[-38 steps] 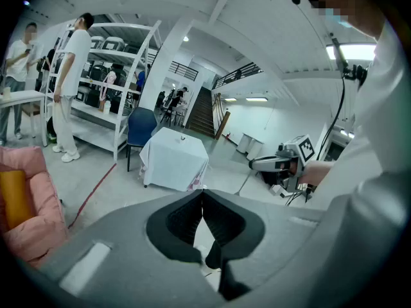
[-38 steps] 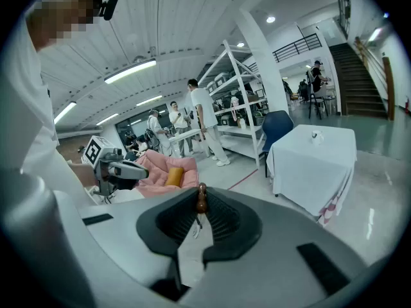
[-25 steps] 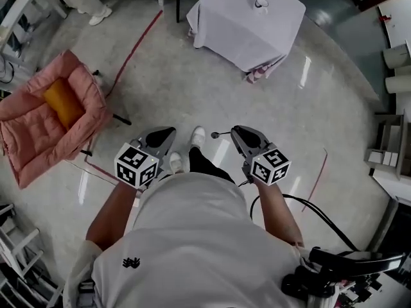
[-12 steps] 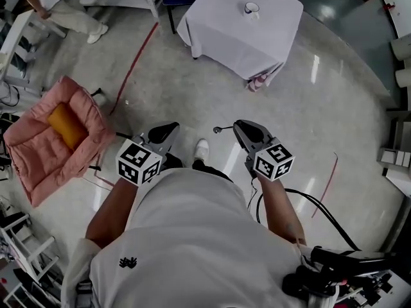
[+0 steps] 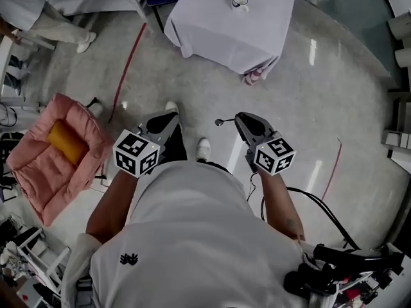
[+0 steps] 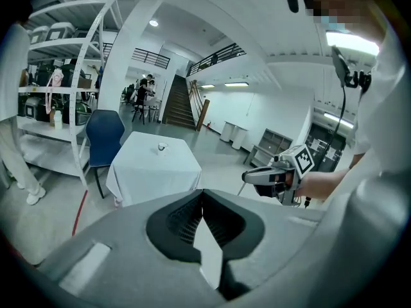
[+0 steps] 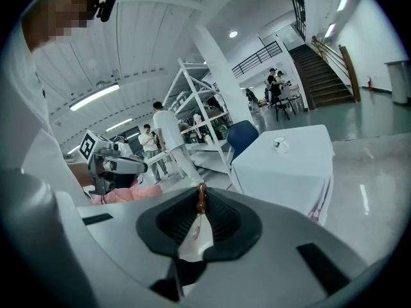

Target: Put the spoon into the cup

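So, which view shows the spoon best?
The head view: the spoon sticks out from the fingers of the right gripper, and its round end is clear. The right gripper view shows only a brown part pinched between the fingers. In the left gripper view it is too small to tell.

Matt white tablecloth (image 5: 225,31), smooth glossy cup (image 5: 240,1) on the tablecloth, polished reflective floor (image 5: 302,95) around the tablecloth, quilted fabric cushion (image 5: 38,178) lower left of it.

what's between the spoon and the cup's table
Past the spoon, bare floor, then pink cloth at the table's foot; head view shows it.
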The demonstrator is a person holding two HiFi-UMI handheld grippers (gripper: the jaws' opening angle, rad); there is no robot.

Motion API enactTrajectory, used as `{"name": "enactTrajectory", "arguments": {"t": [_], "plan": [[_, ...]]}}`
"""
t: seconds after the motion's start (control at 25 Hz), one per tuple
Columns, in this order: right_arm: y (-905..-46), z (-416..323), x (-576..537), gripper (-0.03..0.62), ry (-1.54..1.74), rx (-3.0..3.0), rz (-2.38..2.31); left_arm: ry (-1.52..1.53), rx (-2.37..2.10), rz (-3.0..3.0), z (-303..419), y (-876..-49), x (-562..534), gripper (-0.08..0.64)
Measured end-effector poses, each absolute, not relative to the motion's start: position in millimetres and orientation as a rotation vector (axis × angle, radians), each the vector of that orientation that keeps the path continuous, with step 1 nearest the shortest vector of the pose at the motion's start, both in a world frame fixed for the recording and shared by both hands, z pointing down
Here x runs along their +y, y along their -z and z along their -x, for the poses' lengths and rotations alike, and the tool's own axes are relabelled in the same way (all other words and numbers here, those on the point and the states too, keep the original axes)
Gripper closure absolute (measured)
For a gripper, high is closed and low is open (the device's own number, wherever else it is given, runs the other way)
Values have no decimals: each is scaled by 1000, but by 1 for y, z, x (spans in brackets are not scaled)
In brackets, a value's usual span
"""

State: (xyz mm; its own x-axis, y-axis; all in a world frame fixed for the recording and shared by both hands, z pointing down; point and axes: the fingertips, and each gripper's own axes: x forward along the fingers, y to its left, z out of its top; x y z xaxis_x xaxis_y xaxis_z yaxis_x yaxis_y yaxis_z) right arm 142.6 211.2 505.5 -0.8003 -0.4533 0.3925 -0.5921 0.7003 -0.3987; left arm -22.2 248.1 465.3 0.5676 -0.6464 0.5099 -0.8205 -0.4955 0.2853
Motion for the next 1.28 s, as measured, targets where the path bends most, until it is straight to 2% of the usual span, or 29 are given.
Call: {"name": "enactTrajectory", "arguments": {"t": [0.24, 0.8, 1.28], "plan": [[-504, -132, 151, 546, -745, -2598, -970, -420, -1102, -2340, 51, -471, 176, 548], [-479, -45, 31, 546, -744, -2549, -1202, -445, -949, -2470, 148, -461, 39, 548], [-477, -62, -67, 548, -810, -2510, -1377, -424, -936, -2467, 160, -466, -20, 548]]}}
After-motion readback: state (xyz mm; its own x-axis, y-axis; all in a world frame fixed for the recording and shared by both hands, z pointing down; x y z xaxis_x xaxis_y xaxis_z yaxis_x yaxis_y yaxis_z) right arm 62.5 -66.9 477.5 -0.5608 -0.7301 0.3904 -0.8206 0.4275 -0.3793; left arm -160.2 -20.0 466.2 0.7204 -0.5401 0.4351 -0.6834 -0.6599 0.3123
